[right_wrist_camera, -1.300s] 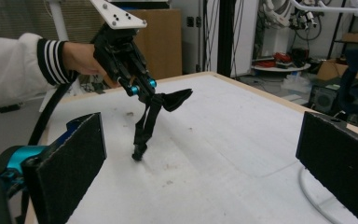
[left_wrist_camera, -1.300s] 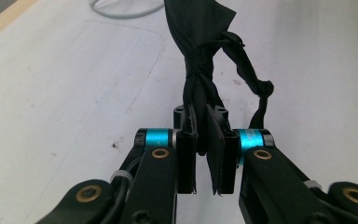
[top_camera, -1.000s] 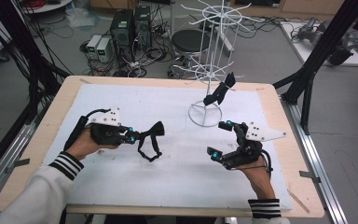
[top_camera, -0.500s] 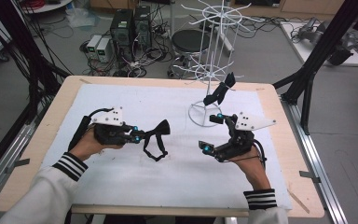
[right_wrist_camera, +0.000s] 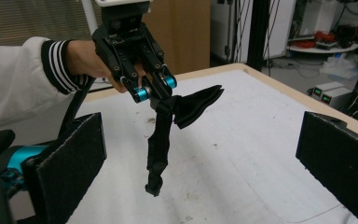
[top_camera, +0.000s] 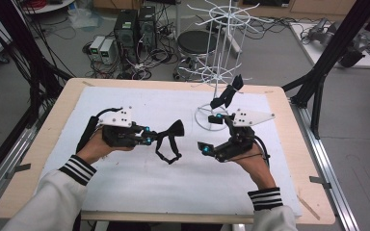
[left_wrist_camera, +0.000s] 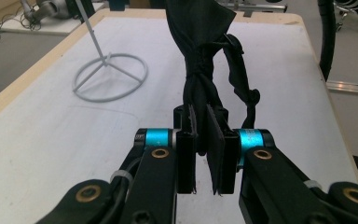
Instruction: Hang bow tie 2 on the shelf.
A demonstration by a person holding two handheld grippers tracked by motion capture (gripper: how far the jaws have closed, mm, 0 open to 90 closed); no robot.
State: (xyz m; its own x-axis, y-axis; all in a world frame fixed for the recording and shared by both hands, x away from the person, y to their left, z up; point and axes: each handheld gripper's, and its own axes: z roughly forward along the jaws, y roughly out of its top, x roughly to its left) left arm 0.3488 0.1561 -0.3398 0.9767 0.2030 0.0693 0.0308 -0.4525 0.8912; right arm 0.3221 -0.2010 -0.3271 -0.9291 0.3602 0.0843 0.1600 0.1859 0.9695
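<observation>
Moved since half a second ago: right gripper [top_camera: 211, 132] nearer the left; bow tie [top_camera: 169, 139] raised slightly higher.

Two grippers, two bow ties, one wire rack [top_camera: 217, 57], one white mat [top_camera: 139, 178]. Left gripper [top_camera: 147, 137]: clamped on the knot of one bow tie, held above the mat, strap hanging in a loop. Right gripper: jaws wide apart, nothing between, facing that tie. Second bow tie [top_camera: 226, 93]: hung low on the rack.

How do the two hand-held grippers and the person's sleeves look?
Each hand-held gripper, left and right, is black with cyan rings near the jaws, a pale three-cornered plate on top and a black cable. The sleeves are white with black-and-white striped cuffs.
</observation>
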